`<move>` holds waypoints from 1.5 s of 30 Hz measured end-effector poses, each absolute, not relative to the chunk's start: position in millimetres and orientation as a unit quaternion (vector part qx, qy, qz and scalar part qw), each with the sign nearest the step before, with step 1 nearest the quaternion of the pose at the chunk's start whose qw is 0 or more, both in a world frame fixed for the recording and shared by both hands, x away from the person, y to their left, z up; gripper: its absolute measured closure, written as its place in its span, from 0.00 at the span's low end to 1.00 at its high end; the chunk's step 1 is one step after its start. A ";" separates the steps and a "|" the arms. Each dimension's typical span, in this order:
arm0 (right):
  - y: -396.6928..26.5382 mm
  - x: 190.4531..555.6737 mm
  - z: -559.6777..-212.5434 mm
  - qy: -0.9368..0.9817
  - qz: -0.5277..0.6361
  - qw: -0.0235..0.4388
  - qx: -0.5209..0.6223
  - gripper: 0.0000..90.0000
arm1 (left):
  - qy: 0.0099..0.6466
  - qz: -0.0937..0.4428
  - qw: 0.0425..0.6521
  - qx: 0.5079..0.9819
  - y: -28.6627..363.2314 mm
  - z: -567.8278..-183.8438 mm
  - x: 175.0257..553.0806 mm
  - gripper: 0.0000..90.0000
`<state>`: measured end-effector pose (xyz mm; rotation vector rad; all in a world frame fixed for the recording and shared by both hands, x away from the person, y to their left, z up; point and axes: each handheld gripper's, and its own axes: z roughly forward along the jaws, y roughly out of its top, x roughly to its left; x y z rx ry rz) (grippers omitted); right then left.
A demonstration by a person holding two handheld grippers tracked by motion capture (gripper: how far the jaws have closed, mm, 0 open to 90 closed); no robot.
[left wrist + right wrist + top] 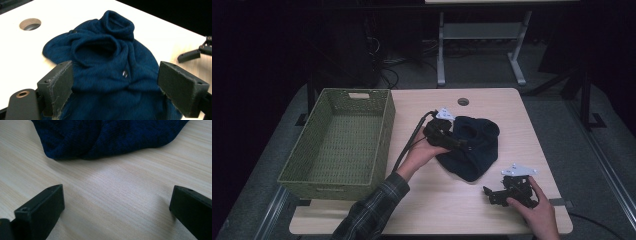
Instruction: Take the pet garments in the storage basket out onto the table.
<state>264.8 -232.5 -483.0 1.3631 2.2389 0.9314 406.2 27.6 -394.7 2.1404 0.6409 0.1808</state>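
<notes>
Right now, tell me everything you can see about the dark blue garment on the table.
The dark blue garment is a soft, fine-knit piece, crumpled into a loose heap rather than folded. A rolled, tube-like opening, perhaps a collar or cuff, stands up at its far end, with a second hollow fold below it, and two small dark buttons or snaps show. It lies on the light wooden table, right of the green woven basket. The left gripper hovers over it, jaws open on either side, not pinching the cloth.

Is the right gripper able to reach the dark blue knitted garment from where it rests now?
Probably yes. The right gripper sits with jaws open on the light wooden table, and only bare wood lies between it and the dark blue knitted garment.
</notes>
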 end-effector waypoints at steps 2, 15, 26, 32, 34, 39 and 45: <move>-232.4 264.9 -483.0 0.792 0.330 0.179 0.482 0.00 | 0.262 0.077 0.439 0.856 35.3 -393.9 401.2 0.15; -232.8 265.2 -483.2 0.793 0.330 0.181 0.479 0.00 | 0.268 0.093 0.440 0.852 72.8 -400.5 368.1 0.14; -232.7 265.1 -483.2 0.793 0.330 0.181 0.480 0.00 | 0.281 0.099 0.423 0.855 95.2 -421.1 343.4 0.14; -232.8 265.2 -483.2 0.793 0.330 0.181 0.479 0.00 | 0.294 0.104 0.414 0.855 106.2 -432.0 330.2 0.14; -232.9 265.3 -483.3 0.793 0.330 0.182 0.478 0.00 | 0.296 0.105 0.408 0.858 109.0 -436.3 326.6 0.14; -232.9 265.3 -483.2 0.793 0.330 0.181 0.479 0.00 | 0.305 0.105 0.393 0.861 112.6 -448.2 319.1 0.14; -232.9 265.2 -483.2 0.793 0.330 0.181 0.479 0.00 | 0.305 0.109 0.363 0.874 110.6 -464.1 312.2 0.14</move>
